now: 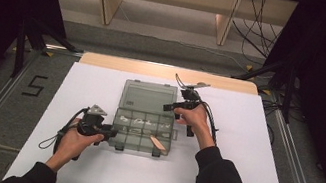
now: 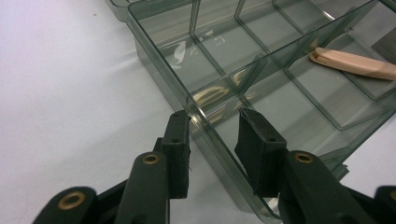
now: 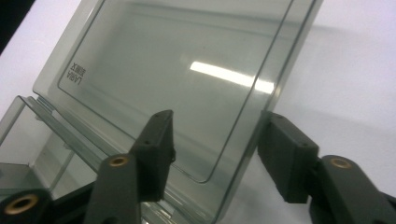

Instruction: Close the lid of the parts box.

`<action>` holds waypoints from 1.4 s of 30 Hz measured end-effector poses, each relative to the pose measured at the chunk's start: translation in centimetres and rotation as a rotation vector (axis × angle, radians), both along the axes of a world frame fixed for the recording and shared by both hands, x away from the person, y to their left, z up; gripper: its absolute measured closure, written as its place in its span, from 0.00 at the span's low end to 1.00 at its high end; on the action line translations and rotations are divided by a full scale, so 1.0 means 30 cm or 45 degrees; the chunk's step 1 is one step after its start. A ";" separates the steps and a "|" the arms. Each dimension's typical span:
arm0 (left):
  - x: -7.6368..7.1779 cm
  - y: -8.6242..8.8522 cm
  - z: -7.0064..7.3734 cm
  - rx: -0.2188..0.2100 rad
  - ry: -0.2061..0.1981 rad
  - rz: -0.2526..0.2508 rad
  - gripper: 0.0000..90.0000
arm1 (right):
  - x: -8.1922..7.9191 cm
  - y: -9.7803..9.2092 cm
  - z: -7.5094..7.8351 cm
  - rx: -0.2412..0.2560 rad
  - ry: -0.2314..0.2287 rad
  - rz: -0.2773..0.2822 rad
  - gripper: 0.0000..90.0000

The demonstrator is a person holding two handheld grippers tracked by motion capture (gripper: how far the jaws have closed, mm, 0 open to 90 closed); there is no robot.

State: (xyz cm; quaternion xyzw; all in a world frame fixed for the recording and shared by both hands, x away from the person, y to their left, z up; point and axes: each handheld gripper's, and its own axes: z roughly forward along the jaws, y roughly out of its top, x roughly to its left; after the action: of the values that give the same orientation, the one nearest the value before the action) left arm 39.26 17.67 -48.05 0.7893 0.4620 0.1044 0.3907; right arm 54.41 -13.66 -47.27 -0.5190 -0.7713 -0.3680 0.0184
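Looks like the closing step on the clear organizer box [image 1: 143, 131], sitting mid-table on the white sheet [image 1: 264, 140]. Left gripper [image 2: 212, 140] has its jaws apart, straddling the box's side wall to steady it. Right gripper [image 3: 215, 154] is spread around the edge of the lid [image 3: 177, 79], not pinching yet. Next it needs to nip that edge and swing it down. The left gripper view shows a beige piece [image 2: 355, 63] in 1 compartment.
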 end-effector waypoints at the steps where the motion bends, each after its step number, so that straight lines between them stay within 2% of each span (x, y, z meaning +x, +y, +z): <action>1: -0.001 0.000 0.000 0.000 -0.002 0.003 0.72 | 0.000 -0.007 0.002 -0.005 -0.025 0.011 0.56; 2: -0.001 0.000 0.000 0.000 -0.002 0.003 0.72 | 0.000 -0.007 0.002 -0.005 -0.025 0.011 0.56; 3: -0.001 0.000 0.000 -0.001 0.002 0.004 0.72 | -0.004 -0.013 0.008 -0.002 -0.052 0.003 0.60; 8: 0.000 0.002 0.001 0.013 0.004 -0.004 0.71 | -0.018 -0.025 0.022 0.022 -0.071 -0.007 0.67; 9: 0.001 0.004 0.002 0.031 0.009 -0.002 0.71 | -0.021 -0.033 0.026 0.022 -0.117 0.010 0.69; 12: 0.001 0.004 0.002 0.031 0.010 -0.003 0.71 | -0.032 -0.033 0.034 0.040 -0.115 -0.007 0.71; 13: 0.001 0.005 0.003 0.034 0.010 -0.007 0.71 | -0.035 -0.042 0.034 0.028 -0.170 0.012 0.74; 17: 0.001 0.004 0.003 0.037 0.004 -0.009 0.71 | -0.042 -0.052 0.041 0.030 -0.187 0.030 0.77; 18: 0.001 0.004 0.003 0.034 -0.001 -0.010 0.72 | -0.048 -0.048 0.041 0.052 -0.195 0.005 0.78; 19: 0.001 0.004 0.003 0.035 0.008 -0.006 0.71 | -0.050 -0.058 0.048 0.044 -0.223 0.045 0.80; 23: 0.002 0.004 0.003 0.039 0.001 -0.012 0.71 | -0.062 -0.063 0.057 0.051 -0.245 0.042 0.84; 25: 0.001 0.005 0.004 0.041 0.003 -0.017 0.71 | -0.065 -0.070 0.063 0.032 -0.265 0.071 0.85; 26: 0.001 0.005 0.004 0.040 0.003 -0.019 0.71 | -0.066 -0.069 0.061 0.057 -0.280 0.071 0.86; 29: 0.002 0.005 0.003 0.039 0.001 -0.013 0.71 | -0.070 -0.071 0.063 0.054 -0.293 0.079 0.86; 31: 0.002 0.008 0.006 0.055 0.005 -0.032 0.71 | -0.078 -0.074 0.065 0.051 -0.325 0.097 0.87; 35: 0.002 0.006 0.004 0.046 -0.001 -0.020 0.71 | -0.086 -0.077 0.066 0.042 -0.359 0.114 0.88; 36: 0.002 0.012 0.007 0.068 0.006 -0.048 0.71 | -0.089 -0.078 0.066 0.041 -0.368 0.114 0.88; 37: 0.003 0.009 0.005 0.053 0.000 -0.032 0.71 | -0.091 -0.078 0.066 0.042 -0.377 0.118 0.88; 39: 0.003 0.013 0.007 0.069 0.004 -0.051 0.71 | -0.097 -0.078 0.067 0.033 -0.401 0.124 0.88; 41: 0.003 0.007 0.004 0.046 -0.003 -0.025 0.71 | -0.104 -0.082 0.069 0.017 -0.415 0.135 0.89; 42: 0.003 0.009 0.004 0.051 -0.002 -0.036 0.71 | -0.105 -0.083 0.067 0.024 -0.434 0.137 0.90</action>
State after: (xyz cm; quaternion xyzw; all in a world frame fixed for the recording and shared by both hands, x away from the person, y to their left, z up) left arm 39.35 17.94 -47.92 0.8033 0.4483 0.1087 0.3768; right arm 51.26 -16.14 -45.25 -0.4068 -0.7865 -0.4563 -0.0879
